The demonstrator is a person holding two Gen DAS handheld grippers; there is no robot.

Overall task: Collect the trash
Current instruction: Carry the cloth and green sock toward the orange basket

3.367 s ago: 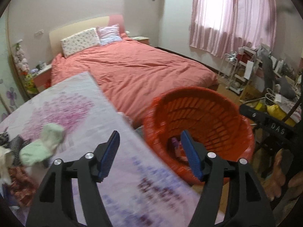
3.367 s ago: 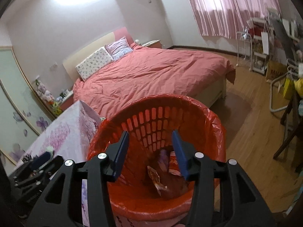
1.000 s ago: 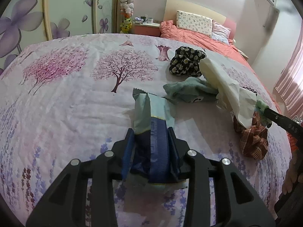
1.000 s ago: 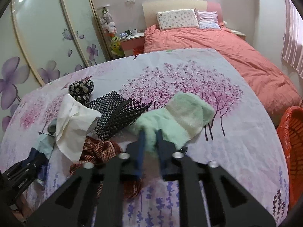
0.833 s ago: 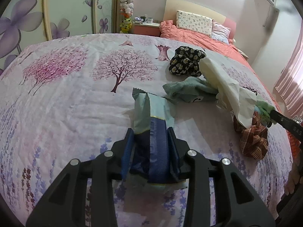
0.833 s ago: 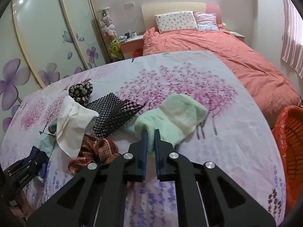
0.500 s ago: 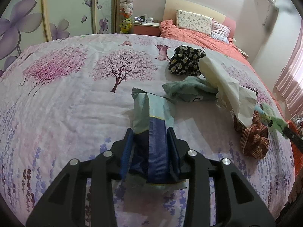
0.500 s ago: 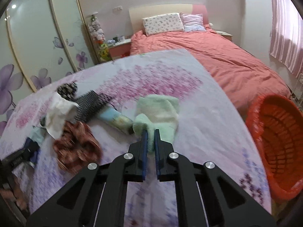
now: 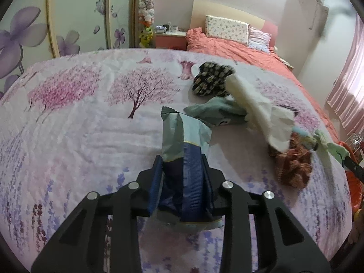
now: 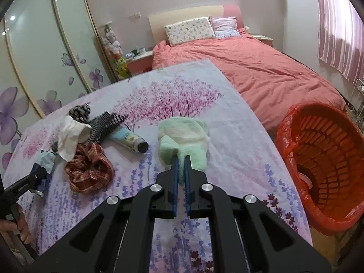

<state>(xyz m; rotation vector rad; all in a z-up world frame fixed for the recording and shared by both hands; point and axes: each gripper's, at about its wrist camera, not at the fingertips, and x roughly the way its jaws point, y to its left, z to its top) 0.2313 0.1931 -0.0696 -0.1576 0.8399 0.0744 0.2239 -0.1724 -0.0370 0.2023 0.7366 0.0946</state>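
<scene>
Left gripper [image 9: 182, 182] clamped on snack wrapper [image 9: 184, 141]; right gripper [image 10: 180, 175] pinching green cloth [image 10: 184, 141]; orange basket [image 10: 323, 159] waiting, clutter left.

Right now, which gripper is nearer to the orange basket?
Right. The right gripper, shut on the green cloth, is over the table with the orange basket just beside it. The left gripper, shut on the snack wrapper, is farther across the table.
</scene>
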